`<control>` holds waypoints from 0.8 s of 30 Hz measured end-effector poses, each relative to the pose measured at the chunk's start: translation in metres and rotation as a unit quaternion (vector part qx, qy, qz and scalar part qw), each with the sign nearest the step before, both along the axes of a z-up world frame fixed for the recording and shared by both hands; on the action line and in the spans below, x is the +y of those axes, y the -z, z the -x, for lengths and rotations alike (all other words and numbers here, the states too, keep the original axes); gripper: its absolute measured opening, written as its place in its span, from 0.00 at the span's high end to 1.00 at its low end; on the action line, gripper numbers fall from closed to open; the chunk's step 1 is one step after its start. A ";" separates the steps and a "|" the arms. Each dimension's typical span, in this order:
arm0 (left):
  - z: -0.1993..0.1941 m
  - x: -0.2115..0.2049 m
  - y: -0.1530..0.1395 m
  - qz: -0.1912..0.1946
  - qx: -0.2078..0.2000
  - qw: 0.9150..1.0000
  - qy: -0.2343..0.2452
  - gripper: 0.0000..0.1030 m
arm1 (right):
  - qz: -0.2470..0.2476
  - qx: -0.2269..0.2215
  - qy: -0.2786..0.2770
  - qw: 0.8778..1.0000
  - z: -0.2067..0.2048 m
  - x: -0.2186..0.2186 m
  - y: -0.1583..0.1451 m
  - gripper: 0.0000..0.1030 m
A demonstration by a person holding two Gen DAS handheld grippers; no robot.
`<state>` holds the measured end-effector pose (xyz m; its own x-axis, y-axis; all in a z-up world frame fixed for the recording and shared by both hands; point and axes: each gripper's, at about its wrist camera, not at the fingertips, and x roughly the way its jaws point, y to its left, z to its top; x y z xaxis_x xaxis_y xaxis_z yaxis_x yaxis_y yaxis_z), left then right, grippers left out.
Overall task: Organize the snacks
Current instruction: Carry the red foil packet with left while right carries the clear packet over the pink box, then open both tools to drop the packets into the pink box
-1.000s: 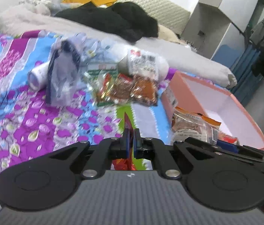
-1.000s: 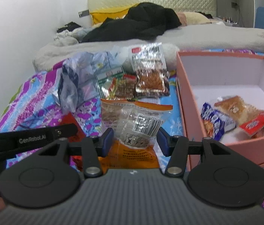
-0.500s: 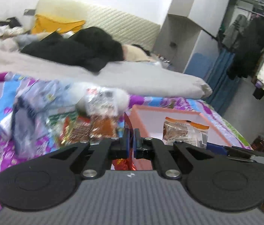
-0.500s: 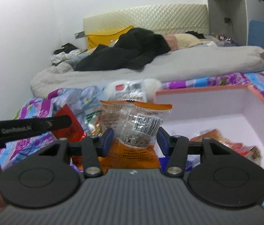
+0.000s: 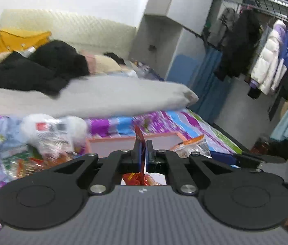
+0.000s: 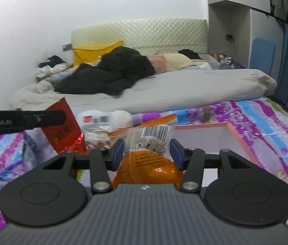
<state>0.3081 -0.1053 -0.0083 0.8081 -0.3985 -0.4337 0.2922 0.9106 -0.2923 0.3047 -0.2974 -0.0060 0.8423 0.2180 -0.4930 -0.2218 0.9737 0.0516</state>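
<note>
My left gripper is shut on the thin edge of a red foil snack packet; in the right wrist view that red packet hangs from the left gripper, above the bedspread. The right gripper has a clear-and-orange snack packet between its blue pads. Its jaws are closing a little and the pads press the packet's sides. Both packets are held in the air near the open pink box, whose far rim shows past the left fingers. The orange packet also appears in the left wrist view.
A pile of loose snack bags lies on the purple flowered bedspread, left of the box. Behind are a grey duvet, black clothing and a yellow bag. A clothes rack stands right of the bed.
Both grippers have risen with their packets and swung right toward the pink box. The snack pile has dropped low in both views, and the box's contents have slipped out of sight.
</note>
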 end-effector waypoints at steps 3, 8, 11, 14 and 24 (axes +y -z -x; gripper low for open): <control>-0.019 -0.024 0.021 0.003 0.036 0.999 0.019 0.96 | 0.014 0.025 0.007 1.000 -0.010 -0.019 0.015 0.52; -0.043 -0.056 0.064 -0.006 0.095 0.995 0.036 0.96 | 0.028 0.064 0.017 0.997 -0.021 -0.040 0.048 0.52; -0.053 -0.065 0.087 -0.012 0.121 0.992 0.040 0.96 | 0.027 0.085 0.021 0.996 -0.025 -0.049 0.067 0.52; -0.061 -0.068 0.104 -0.012 0.140 0.989 0.040 0.96 | 0.022 0.100 0.024 0.994 -0.029 -0.055 0.082 0.52; -0.073 -0.075 0.126 -0.026 0.163 0.985 0.042 0.92 | -0.006 0.135 0.033 0.990 -0.042 -0.068 0.110 0.51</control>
<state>0.3813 -0.1800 -0.1341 0.5876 -0.4281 -0.6866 0.2659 0.9036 -0.3359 0.3468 -0.3658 -0.1160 0.6933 0.1742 -0.6993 -0.1350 0.9846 0.1114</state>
